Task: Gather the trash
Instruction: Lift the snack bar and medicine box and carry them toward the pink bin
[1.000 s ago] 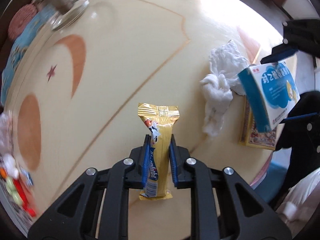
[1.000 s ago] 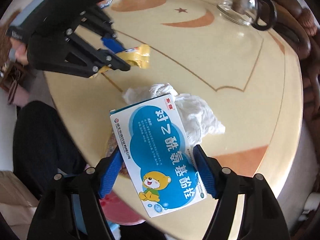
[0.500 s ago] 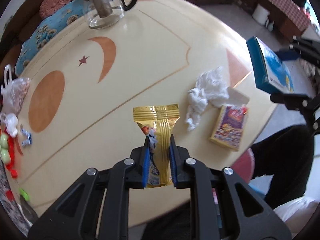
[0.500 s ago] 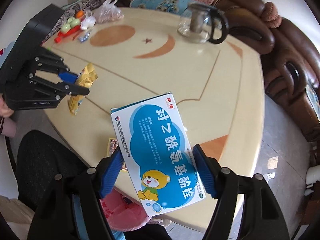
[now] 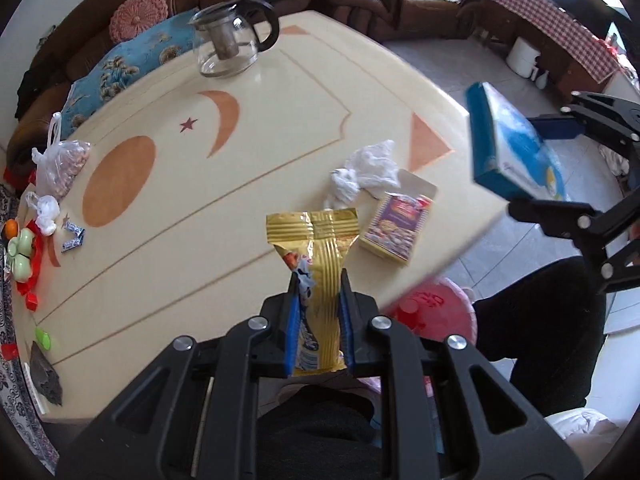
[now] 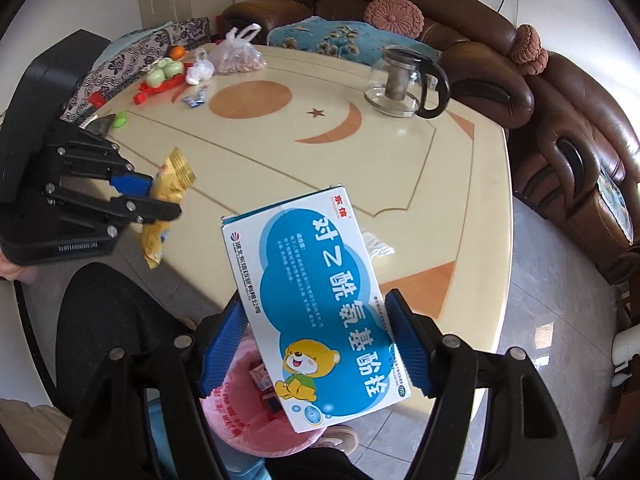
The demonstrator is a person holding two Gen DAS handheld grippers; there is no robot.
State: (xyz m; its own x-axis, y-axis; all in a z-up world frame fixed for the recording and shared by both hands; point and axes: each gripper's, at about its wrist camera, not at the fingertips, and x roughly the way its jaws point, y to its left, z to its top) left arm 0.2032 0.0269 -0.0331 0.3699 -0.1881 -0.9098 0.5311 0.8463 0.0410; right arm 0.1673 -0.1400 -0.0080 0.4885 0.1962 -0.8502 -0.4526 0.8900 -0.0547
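Observation:
My left gripper (image 5: 319, 320) is shut on a gold snack wrapper (image 5: 316, 256) and holds it up over the table's near edge; the wrapper also shows in the right wrist view (image 6: 170, 192). My right gripper (image 6: 316, 340) is shut on a blue and white medicine box (image 6: 316, 300), held off the table edge above a pink trash bin (image 6: 244, 412). The box also shows in the left wrist view (image 5: 512, 152). A crumpled white tissue (image 5: 364, 172) and a small purple and yellow box (image 5: 396, 230) lie on the cream table (image 5: 200, 208).
A glass teapot (image 5: 228, 44) stands at the table's far side. A bag of nuts (image 5: 60, 168), candy wrappers (image 5: 72, 236) and a red and green toy (image 5: 24, 256) lie at the left edge. Brown sofas (image 6: 560, 128) ring the table. The pink bin (image 5: 432, 312) sits below the edge.
Both grippers have lifted and pulled back from the table with their items. The medicine box now hangs over the pink bin; the tissue and purple box stay on the table.

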